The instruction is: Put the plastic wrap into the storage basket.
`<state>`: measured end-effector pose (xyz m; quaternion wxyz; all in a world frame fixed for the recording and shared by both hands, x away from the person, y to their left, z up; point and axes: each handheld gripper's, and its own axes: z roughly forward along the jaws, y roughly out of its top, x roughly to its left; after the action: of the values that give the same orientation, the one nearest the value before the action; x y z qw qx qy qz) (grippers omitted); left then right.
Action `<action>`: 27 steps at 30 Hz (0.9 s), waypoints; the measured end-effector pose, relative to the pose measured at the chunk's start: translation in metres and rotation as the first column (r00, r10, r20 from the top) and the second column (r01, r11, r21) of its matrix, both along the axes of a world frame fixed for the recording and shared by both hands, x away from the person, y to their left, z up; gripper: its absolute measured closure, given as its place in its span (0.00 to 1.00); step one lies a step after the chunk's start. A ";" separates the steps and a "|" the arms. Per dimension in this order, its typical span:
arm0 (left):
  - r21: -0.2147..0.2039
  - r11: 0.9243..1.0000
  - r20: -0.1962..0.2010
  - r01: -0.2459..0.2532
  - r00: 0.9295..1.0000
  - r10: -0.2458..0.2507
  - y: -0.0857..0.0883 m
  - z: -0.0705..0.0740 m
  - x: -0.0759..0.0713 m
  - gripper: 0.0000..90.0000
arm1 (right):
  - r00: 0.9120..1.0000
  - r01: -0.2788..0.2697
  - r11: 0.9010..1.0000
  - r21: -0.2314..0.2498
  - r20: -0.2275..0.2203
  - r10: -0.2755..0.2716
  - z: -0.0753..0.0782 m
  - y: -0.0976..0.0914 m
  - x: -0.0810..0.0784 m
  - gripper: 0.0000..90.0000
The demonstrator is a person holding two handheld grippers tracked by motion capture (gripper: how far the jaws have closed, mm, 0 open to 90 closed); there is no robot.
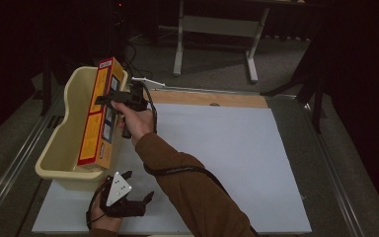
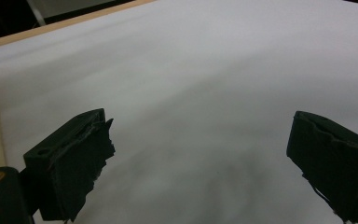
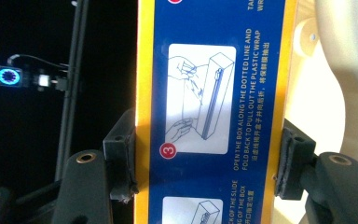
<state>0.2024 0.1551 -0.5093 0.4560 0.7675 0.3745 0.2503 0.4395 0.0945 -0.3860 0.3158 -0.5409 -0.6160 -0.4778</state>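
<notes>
Nearest the high camera, at the bottom edge, the left hand-held gripper [image 1: 149,196] sits low over the front of the white sheet [image 1: 227,163], w/ a grey three-corner plate on top. Its jaws are wide apart & hold nothing. In the left gripper view the left hand-held gripper [image 2: 200,154] shows 2 black jaws w/ just the white sheet [image 2: 205,74] between them. A strip of the wood counter [image 2: 51,29] runs along the top left.

A brown sleeve [image 1: 192,187] reaches up & left across the sheet. The right hand [image 1: 137,121] holds the right hand-held gripper [image 1: 106,98], which is clamped on a long yellow box [image 1: 96,116]. The box is over the cream tub [image 1: 56,153] at the left side of the counter [image 1: 207,98], standing tall & leaning a bit. Its low end is down by the tub's near wall; can't tell if it touches the bottom.

In the right gripper view the right hand-held gripper [image 3: 205,163] squeezes the box [image 3: 261,93] from both sides, pads touching its yellow edges. The box face is blue w/ white how-to pics & a red "3". Cream tub [image 3: 340,84] is behind it on the right.
</notes>
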 end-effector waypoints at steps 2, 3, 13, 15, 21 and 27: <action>-0.001 1.000 -0.001 -0.001 1.000 0.001 0.001 0.000 0.000 0.06 | 1.000 0.006 1.000 -0.008 0.005 -0.006 -0.001 0.003 0.000 0.43; 0.000 1.000 0.000 -0.001 1.000 0.001 0.001 0.000 0.000 0.06 | 1.000 0.009 1.000 -0.009 0.005 -0.009 -0.001 0.004 0.000 0.43; -0.012 1.000 -0.007 -0.006 1.000 0.006 0.003 0.000 0.001 0.06 | 1.000 0.010 0.998 -0.055 -0.017 -0.011 -0.005 0.008 0.002 0.42; -0.009 1.000 -0.008 -0.006 1.000 0.006 0.003 0.000 0.001 0.07 | 1.000 0.001 0.998 -0.057 -0.015 -0.001 -0.005 0.008 0.003 0.42; -0.010 1.000 -0.008 -0.007 1.000 0.006 0.002 0.000 0.002 0.07 | 1.000 -0.017 0.997 -0.078 -0.008 0.017 -0.005 0.010 0.004 0.41; -0.014 1.000 -0.008 -0.010 1.000 0.010 0.002 0.000 0.002 0.07 | 0.999 -0.030 0.990 -0.136 0.012 0.032 -0.005 0.013 0.005 0.39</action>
<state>0.2041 0.1573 -0.5091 0.4586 0.7635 0.3819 0.2469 0.4441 0.1076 -0.3905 0.2813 -0.5480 -0.6576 -0.4337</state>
